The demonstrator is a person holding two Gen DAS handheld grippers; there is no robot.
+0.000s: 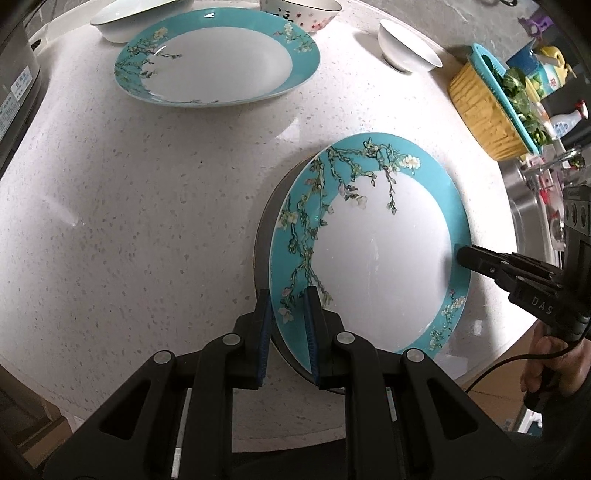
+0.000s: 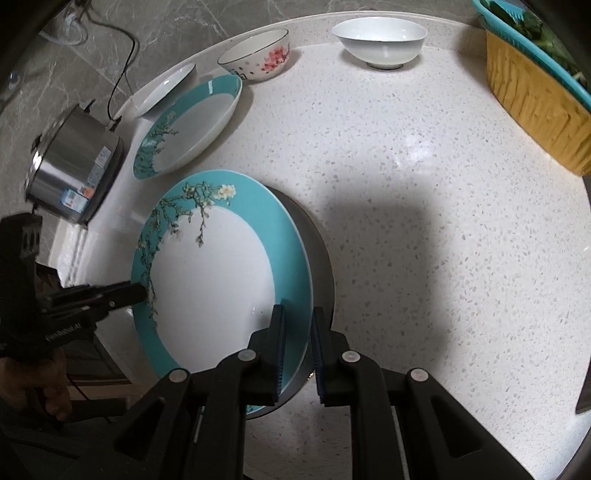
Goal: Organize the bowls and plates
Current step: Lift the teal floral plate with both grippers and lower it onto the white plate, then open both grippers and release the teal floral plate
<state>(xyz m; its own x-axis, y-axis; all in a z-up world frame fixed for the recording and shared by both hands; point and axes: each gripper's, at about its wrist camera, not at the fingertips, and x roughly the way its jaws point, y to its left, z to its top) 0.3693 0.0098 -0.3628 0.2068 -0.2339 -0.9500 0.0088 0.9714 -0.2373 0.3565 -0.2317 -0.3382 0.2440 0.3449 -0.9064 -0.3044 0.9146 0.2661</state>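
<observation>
White speckled stone surface (image 1: 147, 206), rounded at its near edge, backed by a grey marbled wall (image 2: 155, 22). Landmark: the held plate (image 1: 376, 254), teal rim with flowering-branch pattern and plain white centre, tilted above the surface with a dark shadow under it. Left tongs (image 1: 286, 332) clamped on the plate's near rim at the branch-patterned side, blue pads on either face of the rim. Right tongs (image 2: 297, 350) clamped on the opposite rim, the plain teal stretch; in the left wrist view they show as a black tip against the plate's far-right edge. A hand (image 2: 40, 384) grips the left tool's handle, low and left of the plate in the right wrist view. Beyond the held plate, toward the wall, lies a second plate (image 1: 218, 59) of the same teal pattern, flat on the surface, well apart. Behind that second plate, a plain white shallow dish (image 1: 129, 18) with a dark rim line. Next to the dish, a bowl with pink flower print (image 2: 258, 55). Farther from the held plate, toward the sink side, a plain white footed bowl (image 1: 408, 46) stands upright. Yellow ribbed basin (image 1: 484, 114) with a teal colander (image 1: 502, 92) of green leaves in it sits beyond the plate's right side. Steel sink (image 1: 528, 218) at that edge. Steel cooker pot (image 2: 74, 166) with cord, left of the plate.
</observation>
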